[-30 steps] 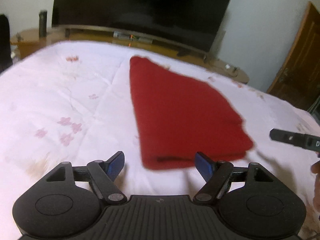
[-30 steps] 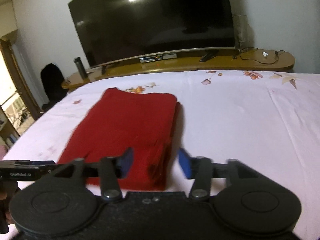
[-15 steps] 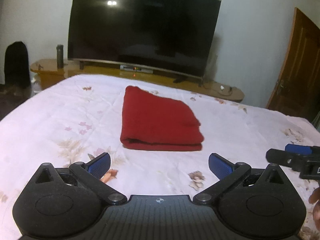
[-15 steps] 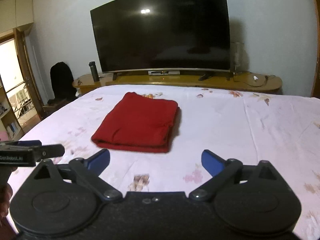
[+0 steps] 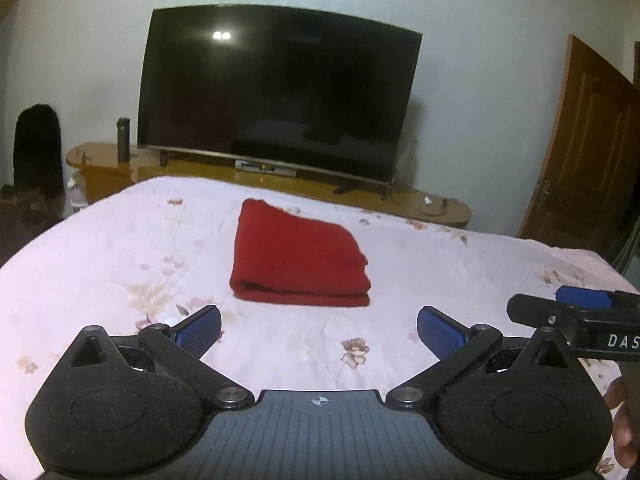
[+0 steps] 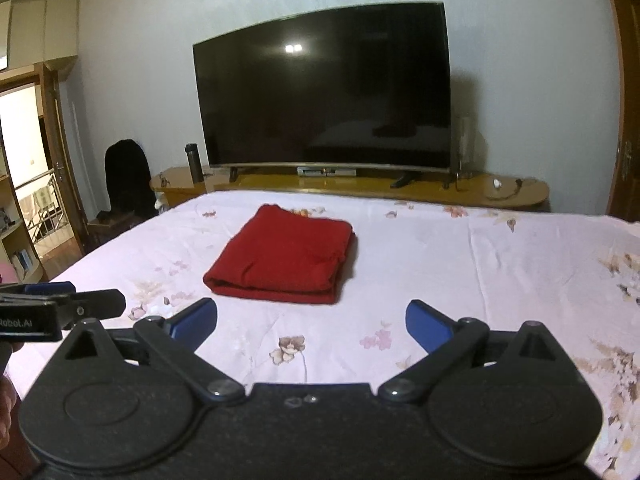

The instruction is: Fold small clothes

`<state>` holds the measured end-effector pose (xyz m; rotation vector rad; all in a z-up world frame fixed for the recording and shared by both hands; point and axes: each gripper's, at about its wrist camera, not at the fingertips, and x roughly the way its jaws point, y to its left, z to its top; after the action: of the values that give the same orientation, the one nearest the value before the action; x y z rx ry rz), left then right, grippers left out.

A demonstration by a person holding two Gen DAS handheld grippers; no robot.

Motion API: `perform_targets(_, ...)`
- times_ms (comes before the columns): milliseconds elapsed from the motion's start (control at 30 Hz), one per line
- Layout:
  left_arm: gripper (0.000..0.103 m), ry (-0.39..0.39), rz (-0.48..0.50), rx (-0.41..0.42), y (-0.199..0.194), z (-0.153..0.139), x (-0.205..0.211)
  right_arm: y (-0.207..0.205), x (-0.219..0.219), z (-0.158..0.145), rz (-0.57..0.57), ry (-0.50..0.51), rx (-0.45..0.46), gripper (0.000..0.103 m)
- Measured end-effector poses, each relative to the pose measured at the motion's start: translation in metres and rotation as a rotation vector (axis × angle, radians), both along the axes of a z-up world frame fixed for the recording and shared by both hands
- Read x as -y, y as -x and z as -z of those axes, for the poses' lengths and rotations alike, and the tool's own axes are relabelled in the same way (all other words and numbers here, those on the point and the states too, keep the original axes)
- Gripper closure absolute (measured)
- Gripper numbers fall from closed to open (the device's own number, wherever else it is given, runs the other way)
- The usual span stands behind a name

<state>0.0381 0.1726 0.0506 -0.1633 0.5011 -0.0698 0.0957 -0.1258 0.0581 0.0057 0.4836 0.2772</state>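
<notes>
A red garment point(image 5: 298, 258) lies folded into a flat rectangle on the pink flowered bedspread point(image 5: 120, 264); it also shows in the right wrist view point(image 6: 282, 260). My left gripper point(image 5: 319, 330) is open and empty, held back from the garment's near edge. My right gripper point(image 6: 311, 322) is open and empty, also short of the garment. The right gripper's side shows at the right edge of the left wrist view point(image 5: 576, 314), and the left gripper's side shows at the left edge of the right wrist view point(image 6: 60, 308).
A large dark TV point(image 5: 280, 92) stands on a low wooden stand point(image 5: 432, 204) beyond the bed. A dark bottle point(image 5: 123, 140) stands on the stand's left end. A wooden door point(image 5: 588, 152) is at the right, a black chair point(image 6: 126, 176) at the left.
Both grippers have pulled back and up from the folded garment and opened wider. The garment stays flat on the bed.
</notes>
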Motion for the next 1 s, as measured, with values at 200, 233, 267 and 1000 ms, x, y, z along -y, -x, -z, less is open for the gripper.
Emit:
perform_targets(200,0.0,-0.003,0.003,0.026,0.006,-0.01,0.003,0.005,-0.002,-0.011,0.007,0.0,0.032,0.002)
perform_targets(233,0.0,-0.003,0.002,0.026,0.007,-0.01,0.003,0.006,-0.002,-0.011,0.007,0.001,0.033,0.002)
perform_targets(267,0.0,-0.002,0.002,0.026,0.008,-0.011,0.004,0.007,-0.003,-0.011,0.007,0.003,0.034,0.002)
perform_targets(1000,0.0,-0.019,0.016,0.03,0.011,-0.015,0.007,0.018,-0.001,-0.012,0.02,0.003,0.038,0.001)
